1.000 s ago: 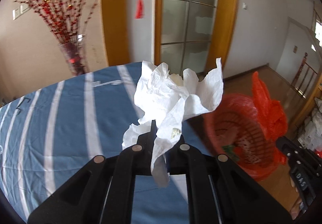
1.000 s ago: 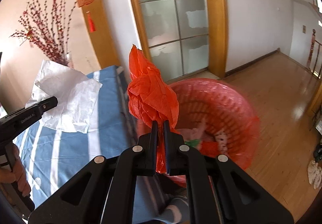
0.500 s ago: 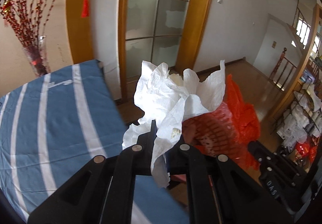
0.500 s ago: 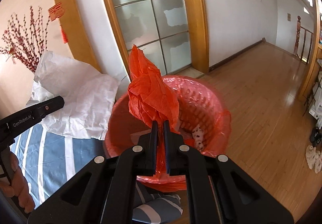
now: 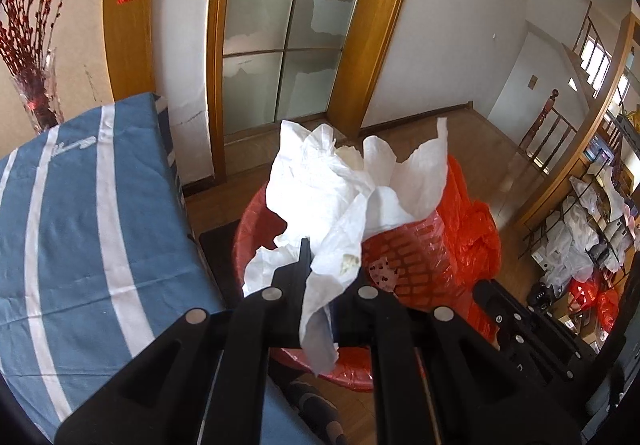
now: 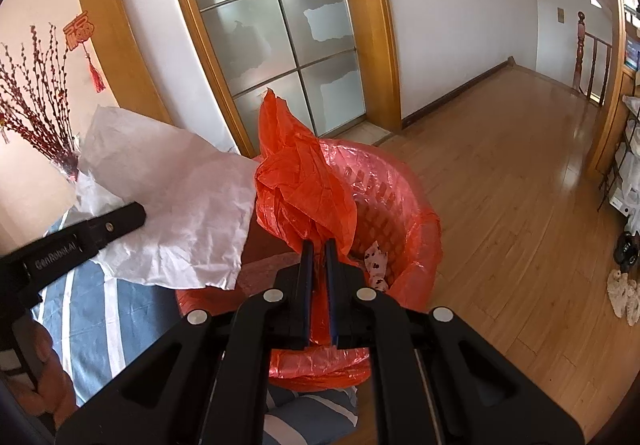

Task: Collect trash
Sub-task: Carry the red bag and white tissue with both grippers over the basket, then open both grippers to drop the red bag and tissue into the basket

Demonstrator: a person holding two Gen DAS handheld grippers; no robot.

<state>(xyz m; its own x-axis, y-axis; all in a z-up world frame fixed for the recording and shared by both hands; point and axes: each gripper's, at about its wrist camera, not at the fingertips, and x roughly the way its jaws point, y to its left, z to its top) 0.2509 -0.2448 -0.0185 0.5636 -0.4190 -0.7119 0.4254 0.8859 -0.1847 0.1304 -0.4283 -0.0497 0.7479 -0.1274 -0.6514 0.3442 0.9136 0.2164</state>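
Above red-lined wastebasket (image 5: 420, 257): crumpled white paper (image 5: 352, 197), clamped in left gripper (image 5: 320, 265), newly arrived from blue-striped bed (image 5: 80, 225); right gripper (image 6: 318, 257) pinches liner (image 6: 300, 181); release pending.

Our left tongs (image 5: 320, 257) pitch downward, jaws clamped on crumpled white paper (image 5: 344, 197). Our right tongs (image 6: 319, 249) tilt down likewise, jaws pinched on the red bag's (image 6: 296, 185) gathered edge. A hand (image 6: 48, 377) grips the left handle, near left.

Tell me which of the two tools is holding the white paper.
The left tool, shut on the crumpled white paper over the red lined basket. The right tool pinches the orange plastic bag liner instead.
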